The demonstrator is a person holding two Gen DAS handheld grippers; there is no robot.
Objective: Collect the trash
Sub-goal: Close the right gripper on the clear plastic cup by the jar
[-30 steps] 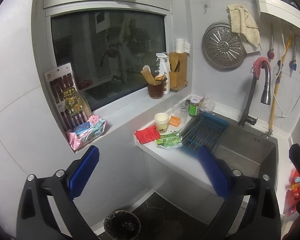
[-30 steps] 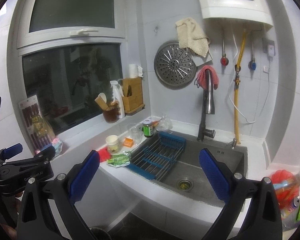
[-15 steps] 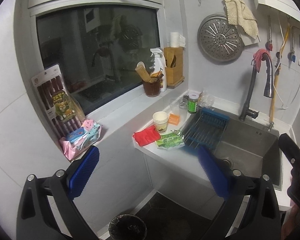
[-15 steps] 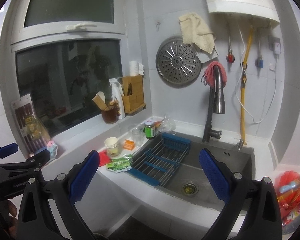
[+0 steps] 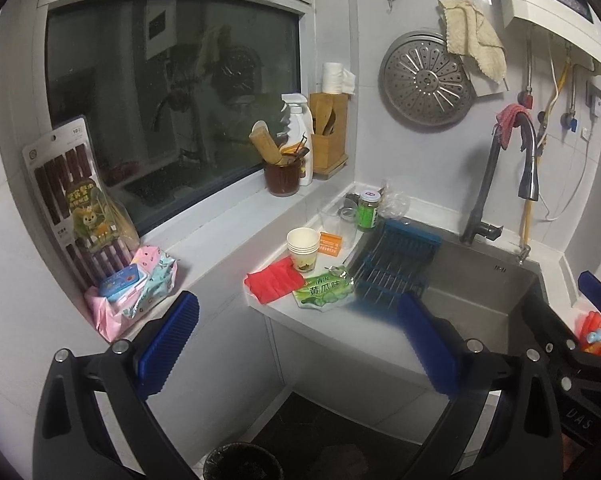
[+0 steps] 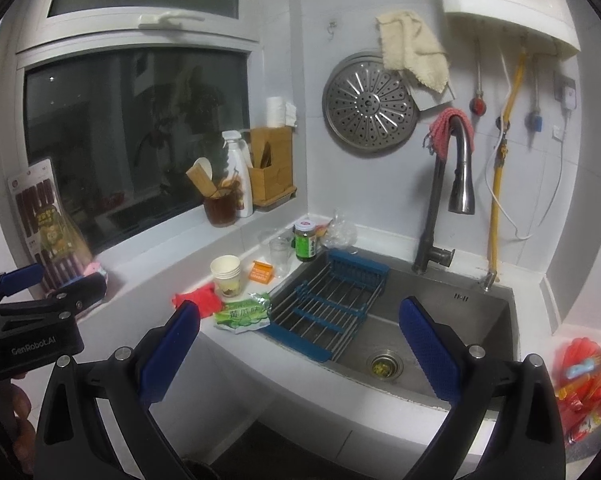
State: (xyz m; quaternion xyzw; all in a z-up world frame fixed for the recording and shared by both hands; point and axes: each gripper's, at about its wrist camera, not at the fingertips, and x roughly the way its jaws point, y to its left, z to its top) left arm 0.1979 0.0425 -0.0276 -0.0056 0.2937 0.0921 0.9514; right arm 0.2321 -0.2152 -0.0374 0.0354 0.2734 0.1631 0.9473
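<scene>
A crumpled green snack wrapper (image 5: pixel 324 291) (image 6: pixel 244 312) lies on the white counter (image 5: pixel 352 320) left of the sink. Beside it sit a red cloth (image 5: pixel 274 280) (image 6: pixel 200 298), stacked paper cups (image 5: pixel 302 249) (image 6: pixel 226 276) and a small orange packet (image 5: pixel 331 243) (image 6: pixel 261 271). A black-lined trash bin (image 5: pixel 242 462) stands on the floor below. My left gripper (image 5: pixel 300 340) is open and empty, well short of the counter. My right gripper (image 6: pixel 300 344) is open and empty too, facing the sink.
A blue dish rack (image 6: pixel 326 300) spans the steel sink (image 6: pixel 420 332) under a tall faucet (image 6: pixel 452 184). A green jar (image 6: pixel 305 240), clear glasses (image 6: pixel 279 256) and a plastic bag (image 6: pixel 340 232) sit at the back. The sill holds a utensil pot (image 5: pixel 282 176), spray bottle (image 5: pixel 300 136) and snack packs (image 5: pixel 136 284).
Both grippers have risen and moved nearer the counter, so it shows larger. The right gripper now reaches further into the left wrist view. Both jaws stay open.
</scene>
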